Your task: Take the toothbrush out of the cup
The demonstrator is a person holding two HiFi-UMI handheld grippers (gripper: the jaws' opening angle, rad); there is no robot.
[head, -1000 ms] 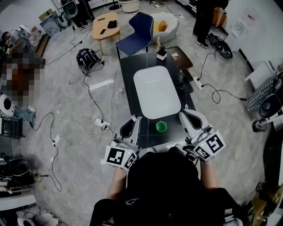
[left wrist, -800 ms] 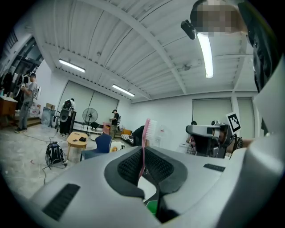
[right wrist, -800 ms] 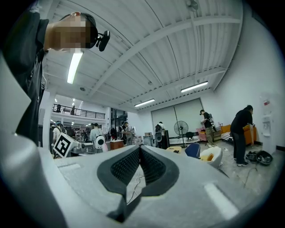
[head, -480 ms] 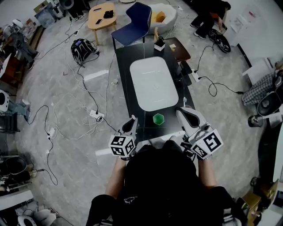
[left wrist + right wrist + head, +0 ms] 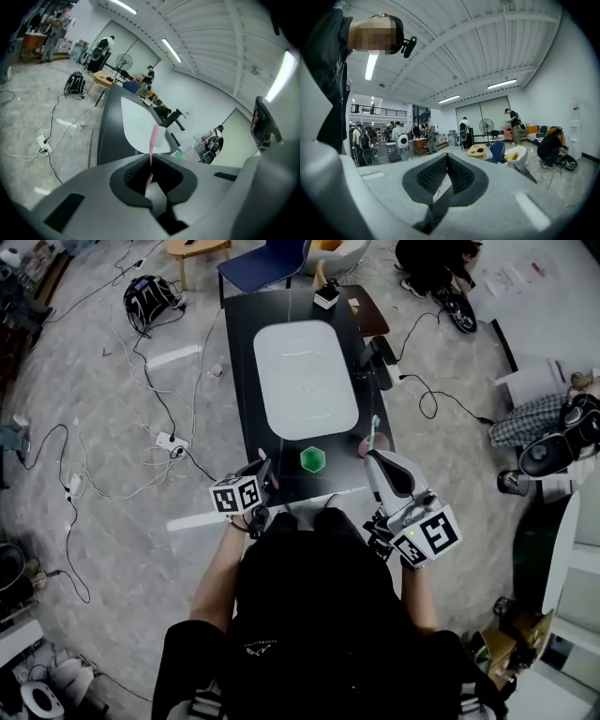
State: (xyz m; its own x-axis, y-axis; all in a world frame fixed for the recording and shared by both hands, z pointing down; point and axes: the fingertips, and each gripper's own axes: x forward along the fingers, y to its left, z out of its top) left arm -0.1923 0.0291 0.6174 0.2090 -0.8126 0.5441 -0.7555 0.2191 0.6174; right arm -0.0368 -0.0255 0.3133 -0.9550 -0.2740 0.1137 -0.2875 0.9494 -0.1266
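My left gripper [image 5: 262,471] hangs low at the near left edge of the black table [image 5: 246,352]. It is shut on a thin pink toothbrush [image 5: 153,140], whose white-bristled head sticks out beyond the jaws. A green hexagonal cup [image 5: 313,459] stands on the table between the two grippers. To its right is a pink cup [image 5: 362,447] with a pale toothbrush [image 5: 374,430] standing in it, just past the tip of my right gripper [image 5: 375,460]. The right gripper's jaws meet in its own view with nothing between them [image 5: 446,157], and they point out level into the room.
A white oval tray [image 5: 306,376] covers the table's middle, and a small black-and-white box [image 5: 326,295] sits at the far end. A blue chair [image 5: 262,261] stands beyond. Cables and a power strip [image 5: 169,440] lie on the floor to the left, and more cables to the right.
My left gripper has dropped and rolled, coming down beside the table's near left edge. The pink cup with its toothbrush now shows by the right gripper, which has hardly moved.
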